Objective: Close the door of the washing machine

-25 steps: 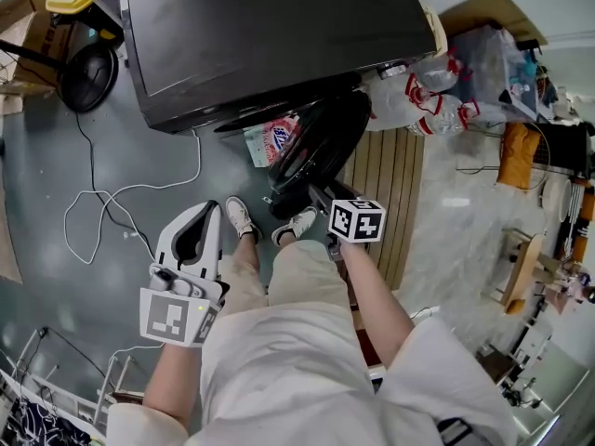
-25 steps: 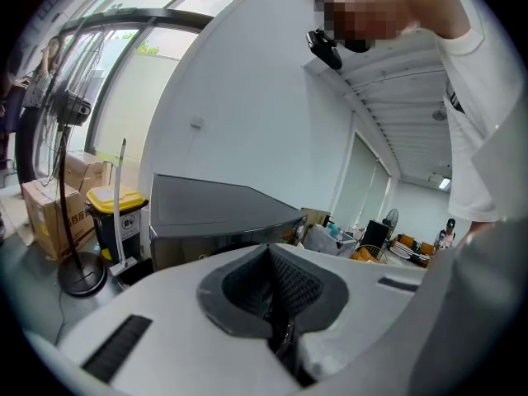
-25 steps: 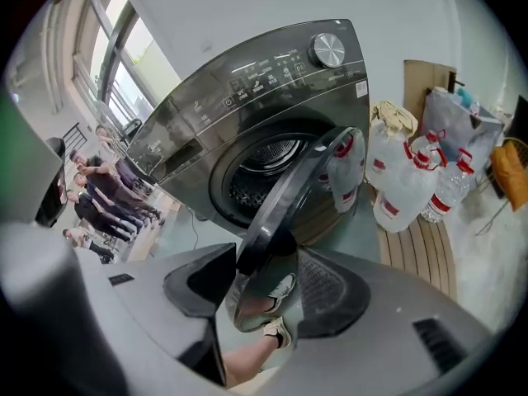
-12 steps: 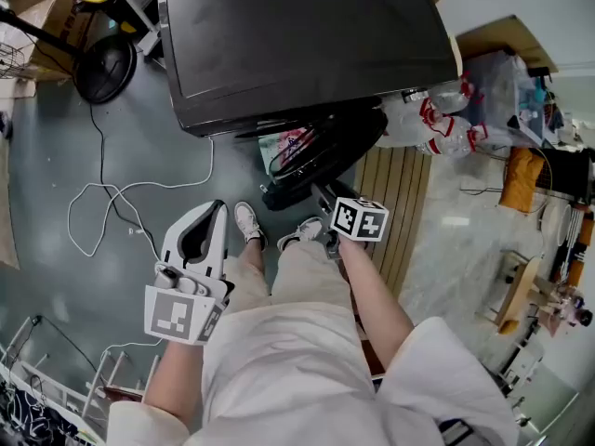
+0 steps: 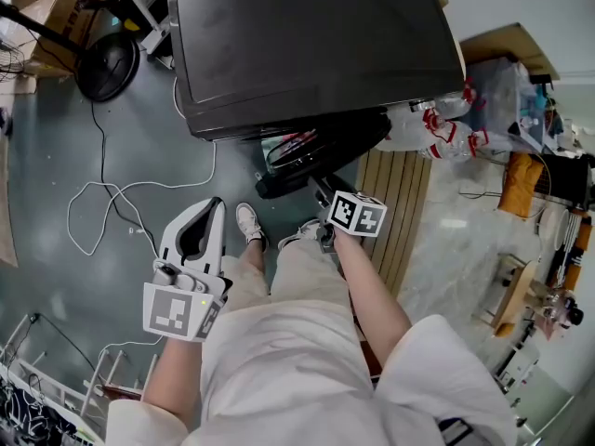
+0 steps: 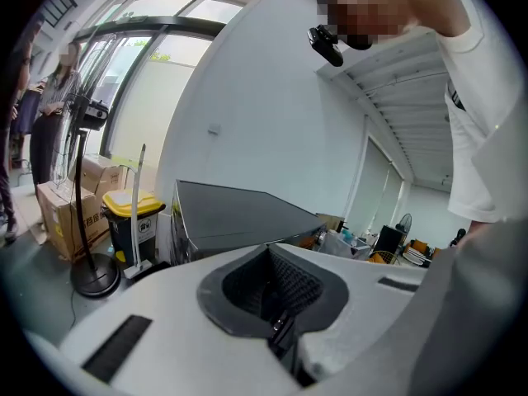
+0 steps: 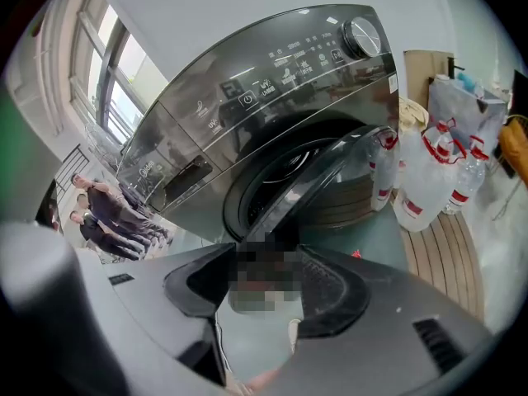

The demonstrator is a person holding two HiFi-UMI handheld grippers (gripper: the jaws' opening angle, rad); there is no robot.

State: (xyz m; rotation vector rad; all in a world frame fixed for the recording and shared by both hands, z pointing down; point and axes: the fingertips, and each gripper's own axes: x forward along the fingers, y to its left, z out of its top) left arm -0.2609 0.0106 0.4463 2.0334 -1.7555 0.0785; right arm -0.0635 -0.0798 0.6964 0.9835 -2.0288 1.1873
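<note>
The door of the dark washing machine, half open, is clasped at its edge by the right gripper. The left gripper is held closed and empty. The panel print cannot be read. Beside the machine, bagged bottles are seen.

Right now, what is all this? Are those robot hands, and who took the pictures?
No robot here: a person holds a claw tool in each hand. The head view comes from a camera on the person's head, looking down at the floor. Each other picture comes from a camera riding on one claw. The left claw is shut and empty. The right claw has its jaws apart around the edge of the partly open door of the washing machine; a blurred patch hides whether it squeezes. On the floor lie a white cable and bagged bottles.
</note>
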